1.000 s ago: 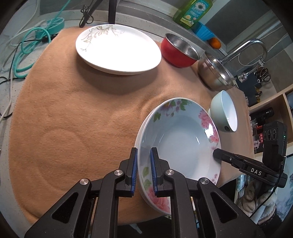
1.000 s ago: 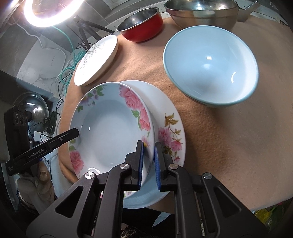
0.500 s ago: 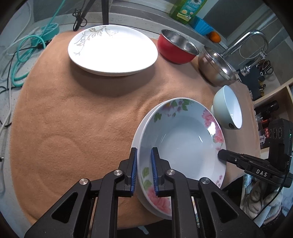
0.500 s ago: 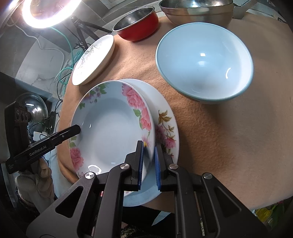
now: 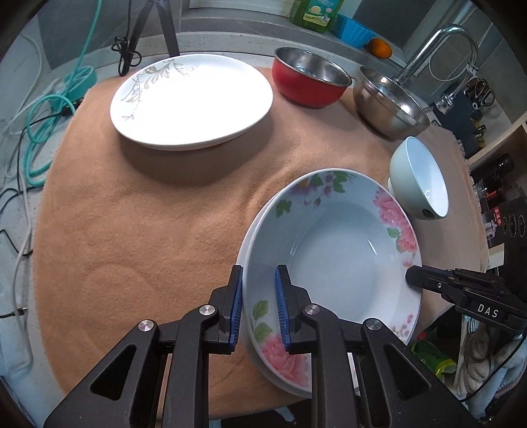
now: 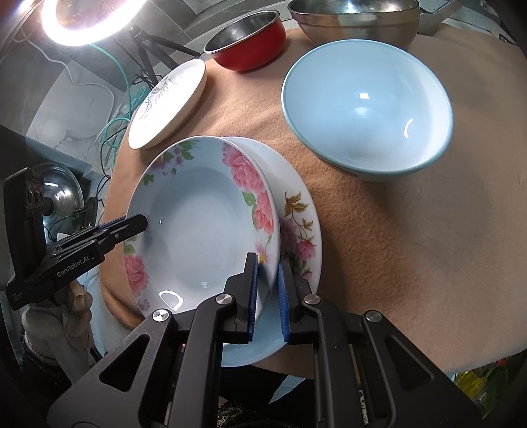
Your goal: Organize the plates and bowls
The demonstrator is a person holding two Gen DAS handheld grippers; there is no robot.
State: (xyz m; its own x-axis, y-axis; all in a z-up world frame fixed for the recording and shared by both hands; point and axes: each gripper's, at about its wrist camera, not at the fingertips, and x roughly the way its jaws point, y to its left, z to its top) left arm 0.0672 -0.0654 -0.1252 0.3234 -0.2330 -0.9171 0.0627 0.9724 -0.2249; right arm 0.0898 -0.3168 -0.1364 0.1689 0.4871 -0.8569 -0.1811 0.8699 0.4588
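Two claws meet on one dish. From the left wrist view, the left claw [image 5: 259,304] straddles the near rim of the rose-patterned deep plate [image 5: 332,253], its jaws opening and the pads no longer pressing. That plate sits nested on a flat floral plate [image 5: 253,357] on the tan-covered surface [image 5: 138,230]. From the right wrist view, the right claw [image 6: 267,298] is clamped on the deep plate's opposite rim. One stack looks begun; the white plate [image 6: 168,103], red bowl [image 6: 250,41], steel bowl [image 6: 355,16] and pale blue bowl [image 6: 365,108] lie separate, not yet grouped.
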